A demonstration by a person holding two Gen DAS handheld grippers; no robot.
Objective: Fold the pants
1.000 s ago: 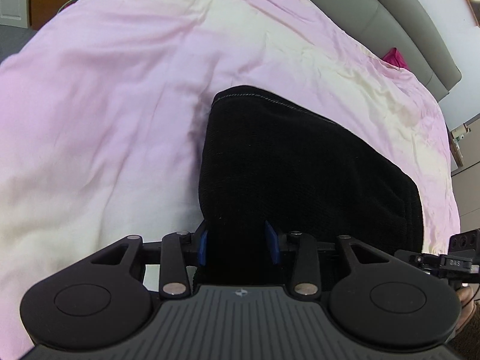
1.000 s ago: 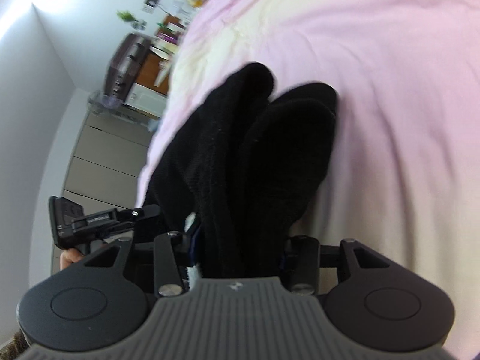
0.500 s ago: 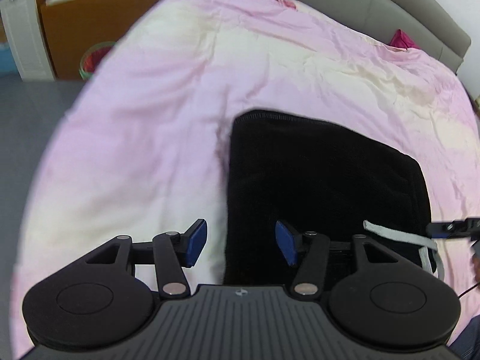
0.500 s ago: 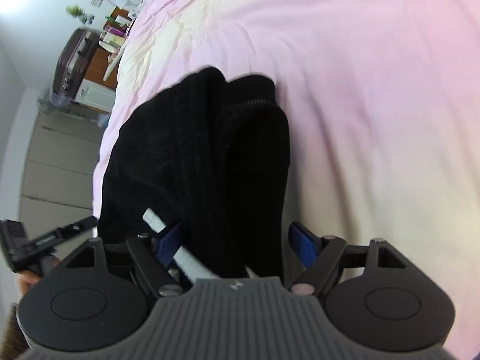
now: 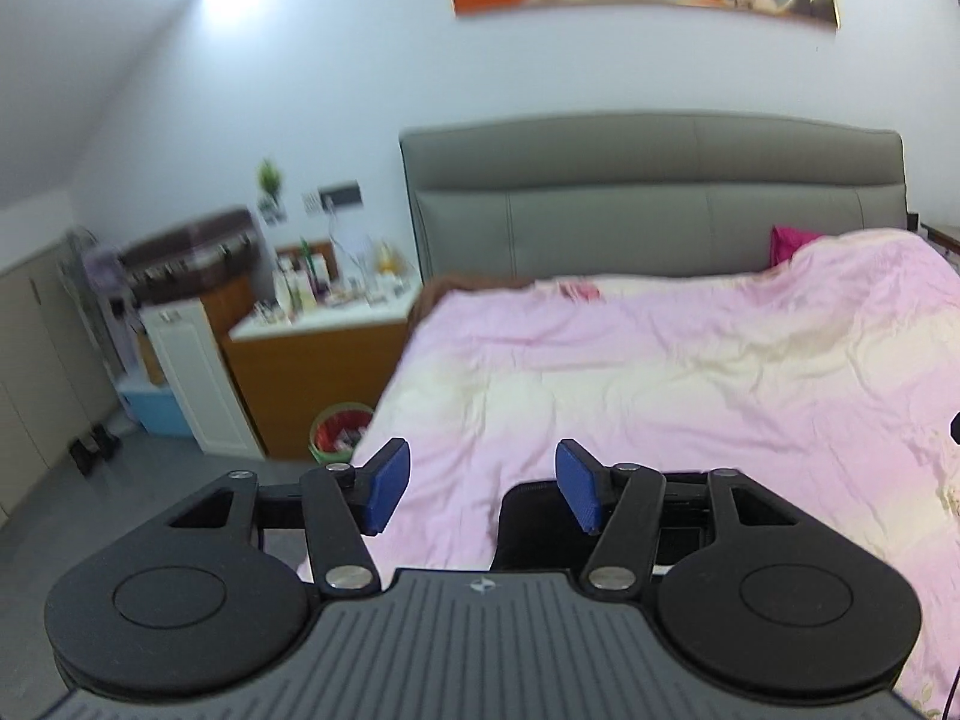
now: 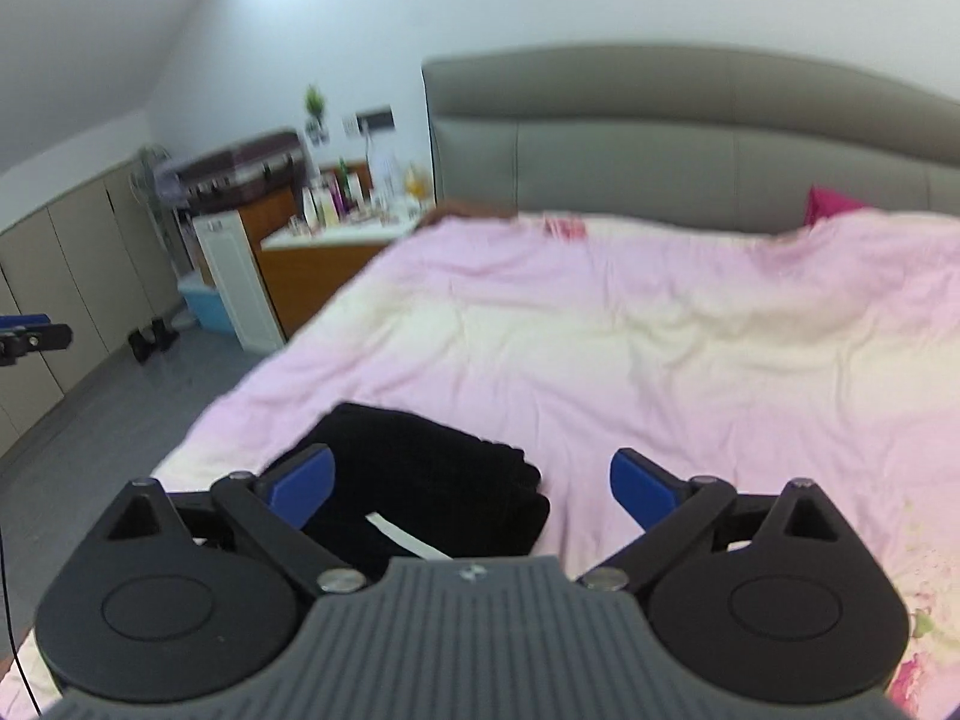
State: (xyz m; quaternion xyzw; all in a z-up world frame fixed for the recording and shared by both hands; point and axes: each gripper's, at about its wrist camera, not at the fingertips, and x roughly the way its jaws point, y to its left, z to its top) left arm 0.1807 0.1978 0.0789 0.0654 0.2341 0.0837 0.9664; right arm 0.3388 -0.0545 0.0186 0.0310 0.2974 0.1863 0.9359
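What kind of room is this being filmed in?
A lived-in bedroom, most likely in a home. A bed with a pink quilt and a grey padded headboard fills the view, with black pants lying on it, and a bedside cabinet crowded with bottles stands alongside.

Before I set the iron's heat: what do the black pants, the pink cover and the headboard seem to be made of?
The black pants look like a soft knit, perhaps fleece: matte, thick rounded folds, with a white drawstring. The pink cover seems thin woven cotton or a blend: fine creases, slight sheen. The headboard looks like padded grey leather or faux leather: smooth, stitched panels.
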